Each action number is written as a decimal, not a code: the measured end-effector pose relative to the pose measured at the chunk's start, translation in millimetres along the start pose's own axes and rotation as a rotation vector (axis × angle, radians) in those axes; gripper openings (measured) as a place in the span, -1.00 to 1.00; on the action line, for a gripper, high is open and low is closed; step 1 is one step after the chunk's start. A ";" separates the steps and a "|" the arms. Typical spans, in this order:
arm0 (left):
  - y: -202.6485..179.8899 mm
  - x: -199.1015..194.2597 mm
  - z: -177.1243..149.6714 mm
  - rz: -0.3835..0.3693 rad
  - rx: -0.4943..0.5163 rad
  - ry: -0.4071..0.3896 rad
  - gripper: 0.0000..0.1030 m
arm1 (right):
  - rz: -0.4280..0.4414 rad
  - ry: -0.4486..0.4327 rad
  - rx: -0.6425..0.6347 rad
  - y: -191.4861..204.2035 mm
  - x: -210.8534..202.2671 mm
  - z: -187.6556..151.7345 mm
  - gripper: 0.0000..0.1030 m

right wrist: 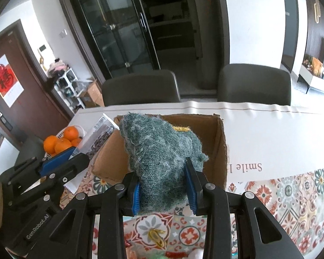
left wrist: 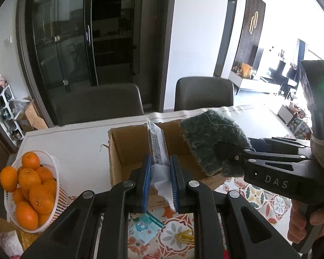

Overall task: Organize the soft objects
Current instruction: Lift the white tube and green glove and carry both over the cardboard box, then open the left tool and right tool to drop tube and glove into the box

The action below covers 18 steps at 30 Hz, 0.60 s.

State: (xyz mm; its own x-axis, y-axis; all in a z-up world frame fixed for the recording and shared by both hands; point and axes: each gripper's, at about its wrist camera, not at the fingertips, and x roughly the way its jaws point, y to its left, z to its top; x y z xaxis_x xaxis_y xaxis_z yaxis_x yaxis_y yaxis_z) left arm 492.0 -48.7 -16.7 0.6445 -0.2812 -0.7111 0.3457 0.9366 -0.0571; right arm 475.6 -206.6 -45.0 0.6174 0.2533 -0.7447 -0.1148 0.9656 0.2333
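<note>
Right wrist: fuzzy green knit (right wrist: 162, 161).

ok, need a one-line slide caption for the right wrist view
Right gripper shut on green knit cloth above open cardboard box; left gripper alongside holding a packet.

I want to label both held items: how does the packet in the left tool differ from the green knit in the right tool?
The flat printed packet is thin and stiff, standing on edge; the green knitted fabric is thick, fuzzy and bunched. The packet is black, white and clear; the knit is dark green. Both are clamped above the cardboard box.
</note>
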 end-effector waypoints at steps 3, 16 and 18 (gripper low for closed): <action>3.0 16.4 2.7 -0.010 -0.003 0.043 -0.64 | 0.001 0.041 0.003 -3.8 15.0 9.0 -0.31; 12.4 58.2 11.8 0.051 -0.002 0.138 -0.31 | 0.001 0.191 0.025 -21.2 75.7 28.2 0.06; 13.9 56.2 9.8 0.075 0.000 0.127 -0.25 | -0.011 0.199 0.026 -21.4 80.1 26.7 0.27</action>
State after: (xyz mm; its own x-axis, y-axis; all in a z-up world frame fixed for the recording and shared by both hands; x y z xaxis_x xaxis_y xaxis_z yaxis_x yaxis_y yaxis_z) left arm 539.8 -53.6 -50.7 0.5772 -0.1819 -0.7961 0.2998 0.9540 -0.0006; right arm 548.3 -208.6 -93.0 0.4524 0.2522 -0.8554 -0.0878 0.9671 0.2387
